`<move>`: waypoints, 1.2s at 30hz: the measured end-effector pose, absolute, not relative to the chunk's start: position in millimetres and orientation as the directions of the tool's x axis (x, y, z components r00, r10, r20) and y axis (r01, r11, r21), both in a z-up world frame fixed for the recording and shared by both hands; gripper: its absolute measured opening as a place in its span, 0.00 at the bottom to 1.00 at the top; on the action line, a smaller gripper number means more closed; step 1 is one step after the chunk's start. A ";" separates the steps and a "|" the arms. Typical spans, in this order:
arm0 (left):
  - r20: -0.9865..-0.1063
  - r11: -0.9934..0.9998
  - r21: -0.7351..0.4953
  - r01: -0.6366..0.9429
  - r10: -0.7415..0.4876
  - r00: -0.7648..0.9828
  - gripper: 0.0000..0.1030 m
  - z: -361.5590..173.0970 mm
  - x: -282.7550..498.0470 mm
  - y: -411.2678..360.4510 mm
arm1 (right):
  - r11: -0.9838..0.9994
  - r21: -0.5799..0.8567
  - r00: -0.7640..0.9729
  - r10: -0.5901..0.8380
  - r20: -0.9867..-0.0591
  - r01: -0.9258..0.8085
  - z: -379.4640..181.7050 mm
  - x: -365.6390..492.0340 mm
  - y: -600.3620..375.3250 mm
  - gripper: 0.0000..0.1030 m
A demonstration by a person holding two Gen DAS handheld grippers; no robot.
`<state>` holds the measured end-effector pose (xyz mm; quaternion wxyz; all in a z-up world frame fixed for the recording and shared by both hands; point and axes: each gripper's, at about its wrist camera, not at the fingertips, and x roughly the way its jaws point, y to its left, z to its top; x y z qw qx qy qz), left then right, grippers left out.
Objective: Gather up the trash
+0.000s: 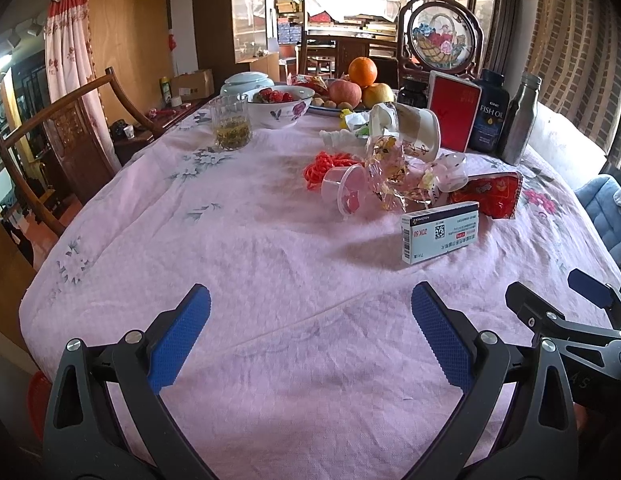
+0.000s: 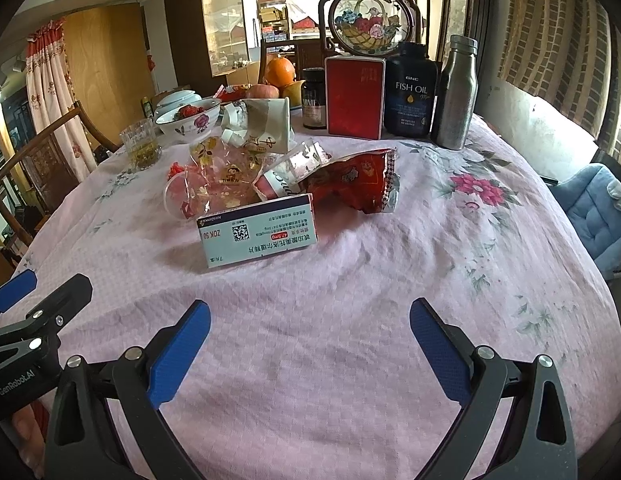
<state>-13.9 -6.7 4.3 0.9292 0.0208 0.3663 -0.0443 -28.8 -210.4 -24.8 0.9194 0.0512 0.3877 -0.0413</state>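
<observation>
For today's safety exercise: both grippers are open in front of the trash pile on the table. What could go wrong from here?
1. The medicine box stands on edge, nearest the jaws; a nudge may topple it.
2. The tipped paper cup leans over loose wrappers; pulling these could roll it.
3. The glass of tea stands near the pile and could spill.

Pink tablecloth, checked weave, scattered with grey-green sprigs and magenta blooms. Blue textured pads on black grippers, left gripper and right gripper. White medicine box with teal edge and red label. Red crinkled snack bag. Orange glowing, solid red box, silver bottle.
</observation>
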 end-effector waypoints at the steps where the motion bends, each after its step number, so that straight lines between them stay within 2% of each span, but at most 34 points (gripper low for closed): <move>1: -0.683 0.995 0.007 0.097 -0.067 0.727 0.94 3.8 -13.5 -6.6 | 0.991 0.063 0.696 -0.035 -0.718 0.115 -25.1 -28.7 -210.3 0.95; 28: -0.696 0.995 0.029 0.092 -0.046 0.717 0.94 -1.5 -12.0 -6.1 | 0.991 0.063 0.691 -0.034 -0.723 0.114 -28.3 -27.6 -211.8 0.95; 36: -0.707 0.998 0.031 0.056 -0.018 0.707 0.94 -9.3 0.1 11.8 | 0.990 0.087 0.654 -0.008 -0.757 0.112 -33.5 -10.0 -216.1 0.95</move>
